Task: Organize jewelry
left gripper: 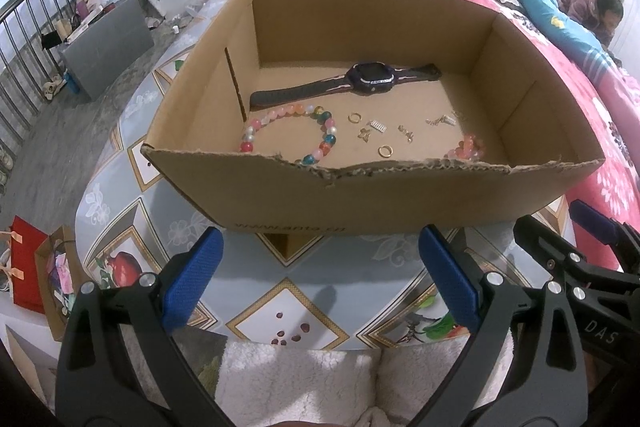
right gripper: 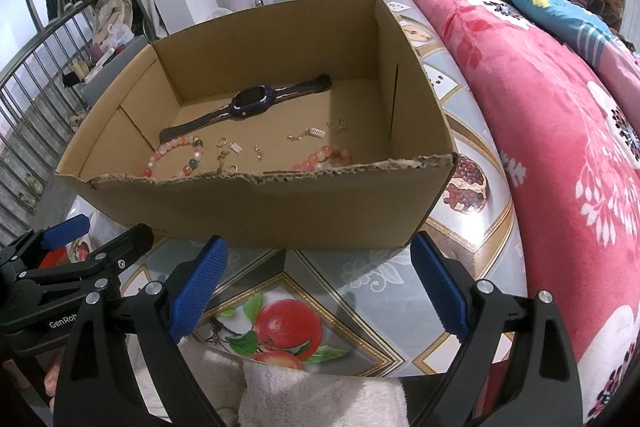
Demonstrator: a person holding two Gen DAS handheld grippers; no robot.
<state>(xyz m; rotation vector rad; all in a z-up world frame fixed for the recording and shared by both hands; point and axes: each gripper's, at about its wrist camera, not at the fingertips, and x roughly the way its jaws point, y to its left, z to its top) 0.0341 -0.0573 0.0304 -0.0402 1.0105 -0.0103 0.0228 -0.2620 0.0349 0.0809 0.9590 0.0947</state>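
Both tools agape, box wall point(left gripper: 376, 195) btwn them & jewelry.

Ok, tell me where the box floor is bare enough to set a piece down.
Bare floor lies behind the watch up to the far wall of the cardboard box. The front is crowded: multicolour bracelet, rings, charms and pink bracelet.

"DAS" is read on the black right gripper point(left gripper: 592, 227) body. "GenRob", cut off, is read on the left gripper point(right gripper: 100, 223) body. Upside-down "www.anto.cn", partly unclear, is printed on the cardboard box point(left gripper: 360, 195) front.
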